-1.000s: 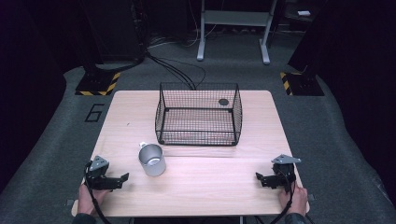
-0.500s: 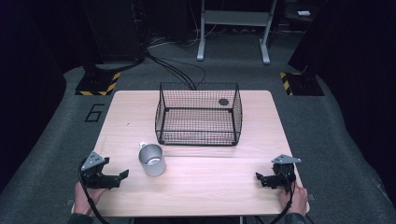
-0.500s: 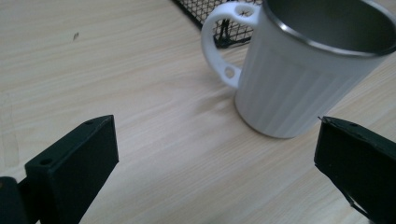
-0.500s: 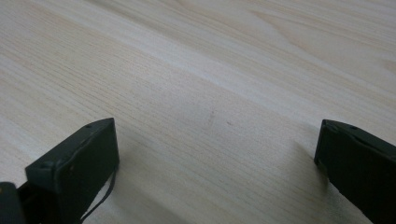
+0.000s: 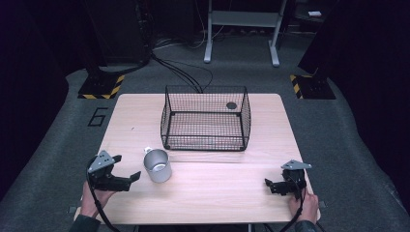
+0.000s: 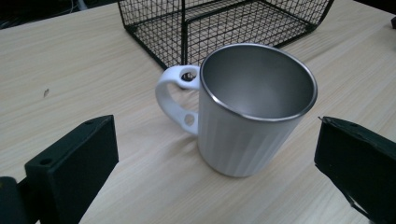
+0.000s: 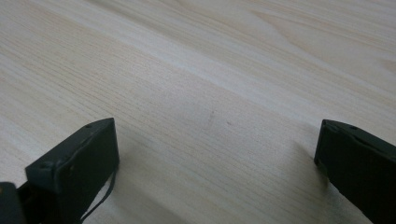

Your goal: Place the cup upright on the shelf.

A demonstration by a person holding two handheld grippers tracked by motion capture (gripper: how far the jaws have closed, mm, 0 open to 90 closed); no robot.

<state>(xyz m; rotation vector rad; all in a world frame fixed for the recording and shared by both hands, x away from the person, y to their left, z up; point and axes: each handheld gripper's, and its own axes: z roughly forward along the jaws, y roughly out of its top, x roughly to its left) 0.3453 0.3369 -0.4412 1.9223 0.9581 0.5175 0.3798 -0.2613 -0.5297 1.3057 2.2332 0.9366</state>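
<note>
A white mug (image 5: 158, 166) with a steel inside stands upright on the wooden table (image 5: 208, 193), just in front of the basket's left corner. Its handle (image 6: 175, 95) points toward the basket. My left gripper (image 5: 129, 177) is open, just left of the mug, with its jaws aimed at it. Seen from the left gripper view, the mug (image 6: 252, 112) stands between and a little beyond the two jaws, not touching them. My right gripper (image 5: 269, 184) is open near the table's front right corner, low over bare wood, with nothing between its jaws.
A black wire basket (image 5: 205, 118) sits at the middle back of the table, with a small dark round thing (image 5: 231, 105) at its far right. Beyond the table are a grey floor, cables and a metal stand (image 5: 241, 24).
My left gripper has lifted off the front left of the table, swung right toward the mug and now points at it. The right gripper has not moved.
</note>
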